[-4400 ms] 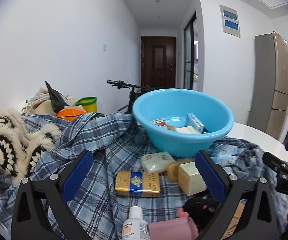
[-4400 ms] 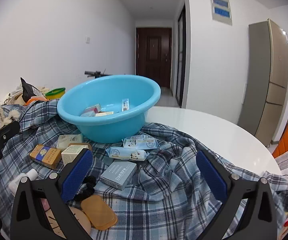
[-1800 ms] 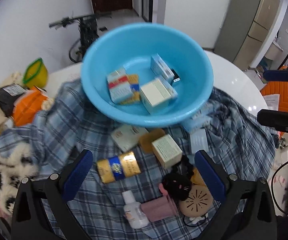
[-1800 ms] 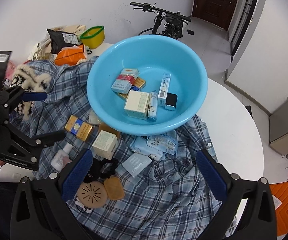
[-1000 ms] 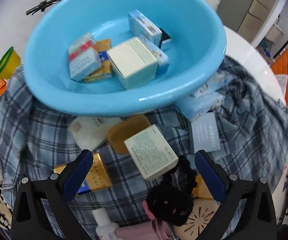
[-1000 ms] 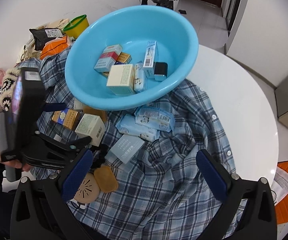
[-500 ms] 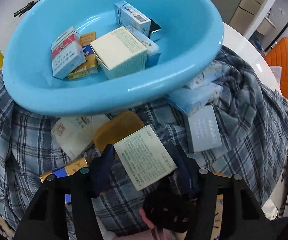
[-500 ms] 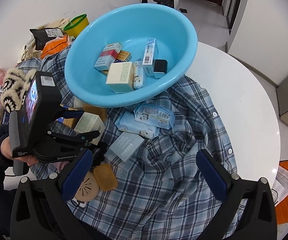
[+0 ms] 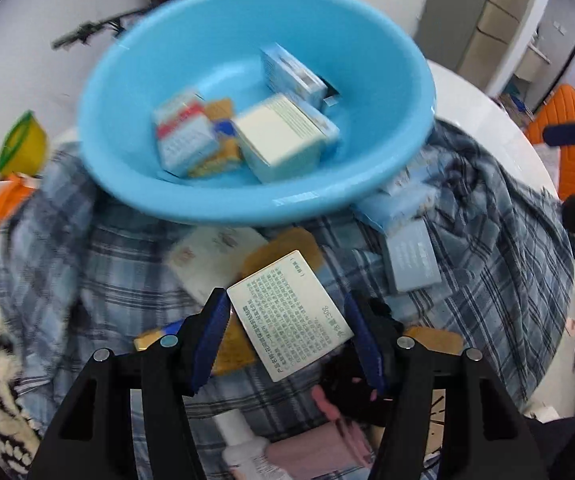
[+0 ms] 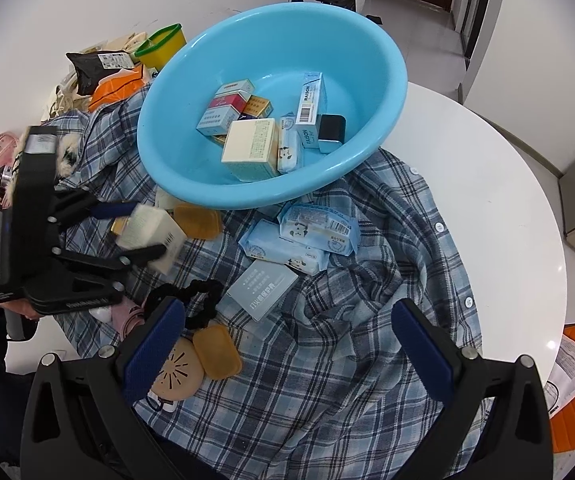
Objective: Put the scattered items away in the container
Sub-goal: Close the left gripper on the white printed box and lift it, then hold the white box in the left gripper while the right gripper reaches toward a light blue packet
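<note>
My left gripper (image 9: 287, 328) is shut on a cream box (image 9: 289, 314) with printed text, held just above the plaid shirt (image 9: 507, 240) in front of the blue basin (image 9: 255, 200). The right wrist view shows the same left gripper (image 10: 139, 232) clamping the cream box (image 10: 153, 232) left of the basin (image 10: 175, 92). Several boxes lie inside the basin. My right gripper (image 10: 287, 340) hangs open over the shirt (image 10: 347, 360), with nothing between its fingers.
On the shirt lie tissue packs (image 10: 315, 232), a grey-blue box (image 10: 263, 288), amber soaps (image 10: 197, 222), a black scrunchie (image 10: 191, 300), a round tan case (image 10: 175, 372), a white bottle (image 9: 243, 448) and a pink item (image 9: 315, 452). Bags and a yellow-green tub (image 10: 159, 46) sit at the left. The white table (image 10: 487, 200) lies bare at the right.
My left gripper dropped toward the cream box, closed on it, and has lifted it a little off the shirt. The right gripper has stayed where it was.
</note>
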{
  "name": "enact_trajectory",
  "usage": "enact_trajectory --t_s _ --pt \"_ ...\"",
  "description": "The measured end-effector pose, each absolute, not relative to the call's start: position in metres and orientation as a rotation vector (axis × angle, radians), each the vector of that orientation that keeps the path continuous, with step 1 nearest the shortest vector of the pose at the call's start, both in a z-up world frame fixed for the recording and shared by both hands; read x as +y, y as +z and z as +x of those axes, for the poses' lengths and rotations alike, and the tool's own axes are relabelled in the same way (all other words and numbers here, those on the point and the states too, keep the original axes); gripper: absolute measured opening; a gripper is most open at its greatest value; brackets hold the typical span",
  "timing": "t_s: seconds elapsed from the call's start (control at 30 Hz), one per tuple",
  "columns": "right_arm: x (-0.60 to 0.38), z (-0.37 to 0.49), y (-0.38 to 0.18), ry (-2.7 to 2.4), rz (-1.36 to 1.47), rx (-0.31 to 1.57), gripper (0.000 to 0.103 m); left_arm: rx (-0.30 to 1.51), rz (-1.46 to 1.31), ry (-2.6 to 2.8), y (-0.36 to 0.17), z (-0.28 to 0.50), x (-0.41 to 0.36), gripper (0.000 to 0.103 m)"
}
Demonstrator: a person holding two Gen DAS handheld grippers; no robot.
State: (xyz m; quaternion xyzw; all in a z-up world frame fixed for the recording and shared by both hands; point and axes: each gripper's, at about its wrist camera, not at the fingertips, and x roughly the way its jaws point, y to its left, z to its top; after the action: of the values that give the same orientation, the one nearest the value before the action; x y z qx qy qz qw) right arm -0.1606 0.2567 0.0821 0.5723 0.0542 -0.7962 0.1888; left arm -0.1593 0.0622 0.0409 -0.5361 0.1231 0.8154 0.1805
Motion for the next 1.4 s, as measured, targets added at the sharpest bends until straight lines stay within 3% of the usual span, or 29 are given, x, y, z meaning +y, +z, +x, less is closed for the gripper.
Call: enact_trajectory --t_s 0.4,0.63,0.9,1.2,1.4 --pt "0.264 -0.161 0.094 -2.279 1.561 0.091 0.103 0.266 -1.286 2.657 0.101 -0.139 -0.004 0.062" --pt "0.258 -0.165 0.074 -2.255 1.575 -0.011 0.103 0.215 -1.319 2.63 0.092 -0.141 -0.007 0.062" --pt "0.226 -0.157 0.037 -2.481 1.349 -0.078 0.103 0.126 -1.241 2.672 0.083 -0.135 0.005 0.062" --pt "0.21 -0.133 0.008 -2.808 1.058 0.052 0.103 0.062 -1.244 2.754 0.058 -0.13 -0.006 0.062" --pt "0.206 -0.149 -0.014 -2.852 1.186 0.183 0.103 0.074 -1.29 2.751 0.047 -0.131 -0.014 0.062"
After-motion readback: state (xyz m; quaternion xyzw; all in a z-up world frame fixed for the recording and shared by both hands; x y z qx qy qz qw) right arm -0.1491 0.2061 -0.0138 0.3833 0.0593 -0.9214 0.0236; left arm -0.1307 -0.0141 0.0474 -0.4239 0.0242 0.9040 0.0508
